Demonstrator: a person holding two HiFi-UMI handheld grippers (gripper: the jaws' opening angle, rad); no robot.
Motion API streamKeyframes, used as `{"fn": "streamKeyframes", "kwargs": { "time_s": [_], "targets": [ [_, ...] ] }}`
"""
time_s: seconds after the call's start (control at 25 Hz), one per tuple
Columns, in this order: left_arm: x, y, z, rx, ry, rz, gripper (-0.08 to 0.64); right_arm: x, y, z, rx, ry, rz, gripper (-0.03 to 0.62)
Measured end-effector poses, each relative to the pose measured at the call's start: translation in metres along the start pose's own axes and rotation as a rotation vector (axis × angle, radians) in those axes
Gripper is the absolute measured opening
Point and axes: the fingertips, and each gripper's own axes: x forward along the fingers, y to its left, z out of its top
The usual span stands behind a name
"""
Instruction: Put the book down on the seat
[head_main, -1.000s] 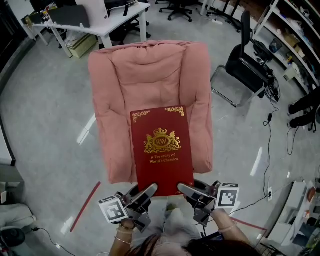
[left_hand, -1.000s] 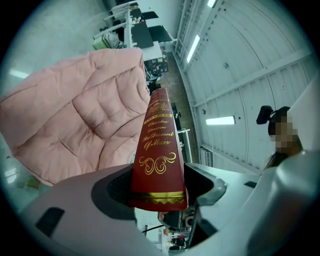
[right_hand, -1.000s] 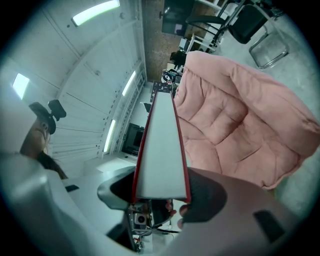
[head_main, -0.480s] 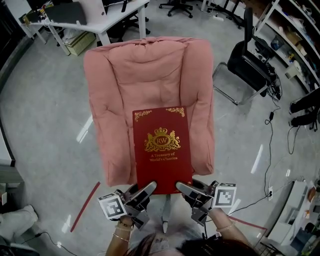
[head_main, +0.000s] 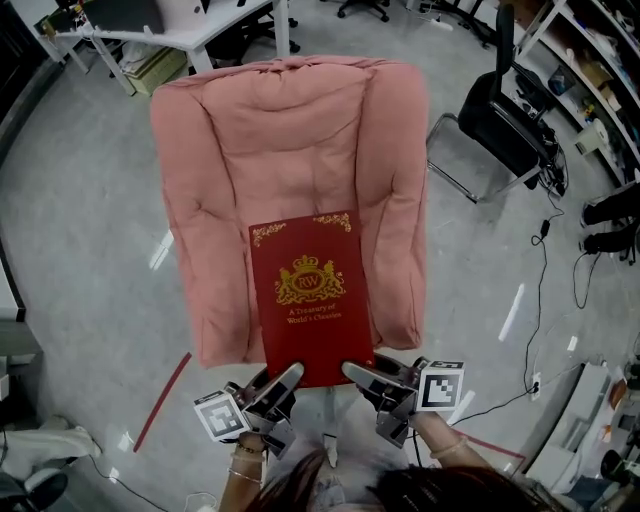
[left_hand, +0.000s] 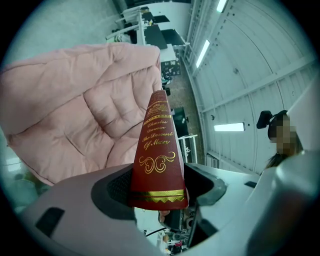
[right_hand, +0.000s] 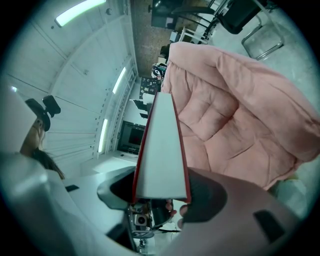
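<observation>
A thick red book (head_main: 308, 292) with a gold crest lies flat, front cover up, held over the seat of a pink padded armchair (head_main: 290, 140). My left gripper (head_main: 283, 380) is shut on its near left corner, and my right gripper (head_main: 358, 374) is shut on its near right corner. In the left gripper view the book's spine (left_hand: 159, 155) with gold lettering stands between the jaws, the chair (left_hand: 75, 110) behind it. The right gripper view shows the white page edge (right_hand: 160, 150) clamped between the jaws, with the chair (right_hand: 235, 115) to the right. Whether the book touches the cushion I cannot tell.
A black office chair (head_main: 505, 105) stands to the right of the armchair. A white desk (head_main: 180, 25) is behind it at the upper left. Shelves (head_main: 590, 60) line the right wall, and cables (head_main: 540, 290) run across the grey floor. A red tape strip (head_main: 160, 400) marks the floor at lower left.
Both grippers and the book have sunk toward the seat. In the head view the armchair now looks larger and the book sits slightly further left.
</observation>
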Motion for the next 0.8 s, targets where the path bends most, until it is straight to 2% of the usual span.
{"fn": "streamKeyframes", "kwargs": {
  "time_s": [0.48,0.8],
  "targets": [
    [0.026,0.046,-0.009,-0.032,0.004,0.014,0.284,0.000,-0.054,0.006,0.045,0.026,-0.046,0.259],
    [0.030,0.083,-0.022,-0.047,0.006,0.060,0.285,0.002,-0.084,0.002,0.065,0.038,-0.060,0.259]
  ]
}}
